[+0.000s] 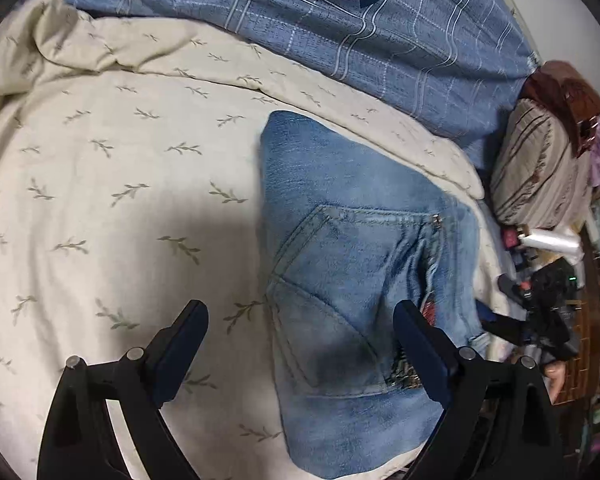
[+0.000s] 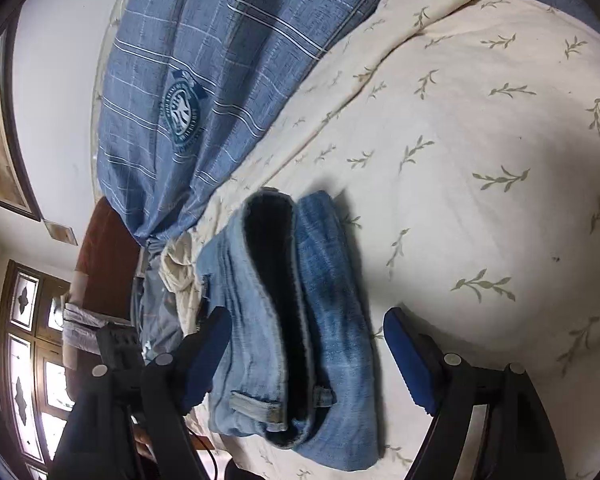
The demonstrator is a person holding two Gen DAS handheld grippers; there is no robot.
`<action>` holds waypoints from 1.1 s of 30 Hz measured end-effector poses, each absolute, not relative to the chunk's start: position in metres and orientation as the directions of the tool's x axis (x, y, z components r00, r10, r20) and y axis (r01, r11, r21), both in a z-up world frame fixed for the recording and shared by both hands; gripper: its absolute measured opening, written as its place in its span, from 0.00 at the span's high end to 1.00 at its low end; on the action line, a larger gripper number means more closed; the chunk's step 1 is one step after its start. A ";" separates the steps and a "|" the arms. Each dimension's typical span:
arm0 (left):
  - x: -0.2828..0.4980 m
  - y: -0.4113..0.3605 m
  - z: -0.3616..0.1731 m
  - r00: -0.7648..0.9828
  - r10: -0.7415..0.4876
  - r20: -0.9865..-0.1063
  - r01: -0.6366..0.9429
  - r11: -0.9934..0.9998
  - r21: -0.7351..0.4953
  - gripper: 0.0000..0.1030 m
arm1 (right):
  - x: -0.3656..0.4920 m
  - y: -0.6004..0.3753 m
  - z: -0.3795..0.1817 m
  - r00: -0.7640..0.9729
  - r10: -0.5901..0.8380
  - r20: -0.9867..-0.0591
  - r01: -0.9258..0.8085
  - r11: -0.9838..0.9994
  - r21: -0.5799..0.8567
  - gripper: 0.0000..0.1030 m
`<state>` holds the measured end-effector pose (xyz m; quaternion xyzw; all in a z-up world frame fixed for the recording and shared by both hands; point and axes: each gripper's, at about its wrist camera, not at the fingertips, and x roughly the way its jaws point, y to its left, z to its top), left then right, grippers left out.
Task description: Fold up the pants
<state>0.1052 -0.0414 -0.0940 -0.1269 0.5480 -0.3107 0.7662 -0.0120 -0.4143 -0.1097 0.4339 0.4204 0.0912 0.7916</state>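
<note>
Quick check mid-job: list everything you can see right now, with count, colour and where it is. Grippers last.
jeans: one, blue denim, folded into a bundle on the cream blanket, back pocket up
blanket: one, cream with green leaf print, covering the bed
quilt: one, blue plaid with round badge, behind the blanket
pillow: one, beige with brown stripes, at the bed's edge
window: one, dark wooden frame, beside the bed
left gripper: one, black with blue pads, open over the jeans
right gripper: one, same colours, open over the waistband end
</note>
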 end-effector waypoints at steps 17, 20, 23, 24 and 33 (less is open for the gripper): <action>0.119 -0.079 -0.111 0.052 -0.737 -0.674 0.399 0.634 -0.662 0.09 | 0.002 -0.394 -0.113 0.555 0.561 -0.614 0.139 0.665 0.734 0.20; 0.121 -0.079 -0.113 0.045 -0.743 -0.668 0.407 0.624 -0.667 0.09 | 0.008 -0.384 -0.113 0.548 0.569 -0.613 0.119 0.672 0.731 0.20; 0.121 -0.080 -0.114 0.047 -0.752 -0.657 0.400 0.617 -0.677 0.09 | 0.012 -0.373 -0.114 0.546 0.586 -0.599 0.094 0.667 0.739 0.18; 0.119 -0.081 -0.113 0.051 -0.753 -0.656 0.407 0.616 -0.675 0.09 | 0.012 -0.370 -0.113 0.549 0.583 -0.599 0.089 0.672 0.735 0.17; 0.109 -0.087 -0.103 0.125 -0.707 -0.697 0.454 0.665 -0.593 0.21 | 0.007 -0.350 -0.106 0.569 0.493 -0.658 0.073 0.767 0.637 0.57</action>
